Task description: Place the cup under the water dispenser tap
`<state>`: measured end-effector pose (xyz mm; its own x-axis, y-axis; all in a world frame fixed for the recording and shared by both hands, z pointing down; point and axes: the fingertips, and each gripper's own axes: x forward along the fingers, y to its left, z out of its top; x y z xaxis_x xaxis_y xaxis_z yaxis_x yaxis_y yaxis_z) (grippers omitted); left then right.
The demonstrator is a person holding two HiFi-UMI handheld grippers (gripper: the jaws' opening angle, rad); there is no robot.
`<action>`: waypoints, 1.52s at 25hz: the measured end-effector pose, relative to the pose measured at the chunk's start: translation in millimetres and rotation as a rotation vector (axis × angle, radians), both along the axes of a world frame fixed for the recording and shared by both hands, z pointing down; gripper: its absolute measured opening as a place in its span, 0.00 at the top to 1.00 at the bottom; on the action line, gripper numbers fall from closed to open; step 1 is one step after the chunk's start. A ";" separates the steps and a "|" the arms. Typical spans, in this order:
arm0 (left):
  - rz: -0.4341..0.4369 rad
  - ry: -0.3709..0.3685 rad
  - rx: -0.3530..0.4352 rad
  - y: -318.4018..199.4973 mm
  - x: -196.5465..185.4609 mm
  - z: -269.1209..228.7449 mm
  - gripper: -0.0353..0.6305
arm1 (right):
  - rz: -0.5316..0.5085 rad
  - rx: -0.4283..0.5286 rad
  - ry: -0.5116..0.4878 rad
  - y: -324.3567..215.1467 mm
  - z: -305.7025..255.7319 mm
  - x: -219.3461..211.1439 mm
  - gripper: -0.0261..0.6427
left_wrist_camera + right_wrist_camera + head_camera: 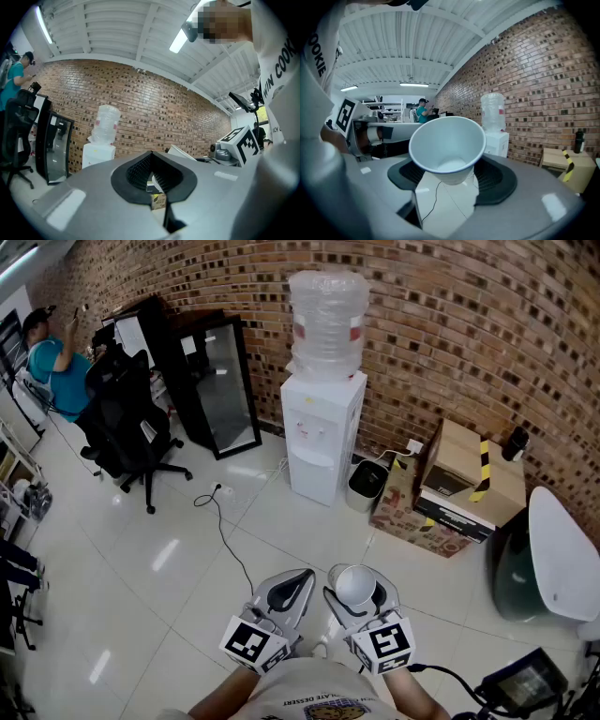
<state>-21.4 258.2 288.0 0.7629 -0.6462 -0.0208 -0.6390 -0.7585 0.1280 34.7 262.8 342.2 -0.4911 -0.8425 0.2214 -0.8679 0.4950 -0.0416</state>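
— Brickwork (450, 324) is running across the top of the head view. The water dispenser (322, 432) is standing against it at centre, with open floor (272, 521) lying before it.
— Who is holding the cup (356, 585)?
— The right gripper (359, 574), lower centre, is clamping it, well apart from the dispenser. Only the right gripper view is showing its white inside. The left gripper (307, 574) is sitting pinched together, empty. Shirt (276, 70) lettering is reading "COOK", cut off.
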 end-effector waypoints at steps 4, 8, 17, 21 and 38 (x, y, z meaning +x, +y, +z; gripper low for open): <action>-0.002 0.003 -0.006 -0.2 13.4 -0.5 0.97 | 0.001 0.004 -0.003 1.9 -4.0 13.6 0.47; 0.000 -0.001 -0.005 0.5 23.1 1.3 0.97 | 0.006 0.006 -0.007 2.3 -2.3 22.9 0.47; -0.001 -0.005 0.013 -8.9 32.8 3.3 0.97 | 0.009 0.027 -0.012 -8.2 -0.6 30.2 0.47; -0.007 -0.002 0.009 -17.3 33.7 9.8 0.97 | 0.005 0.025 -0.008 -16.6 5.1 30.5 0.47; -0.039 0.021 -0.057 -111.5 19.7 39.5 0.97 | -0.024 -0.040 0.020 -104.7 31.6 14.7 0.47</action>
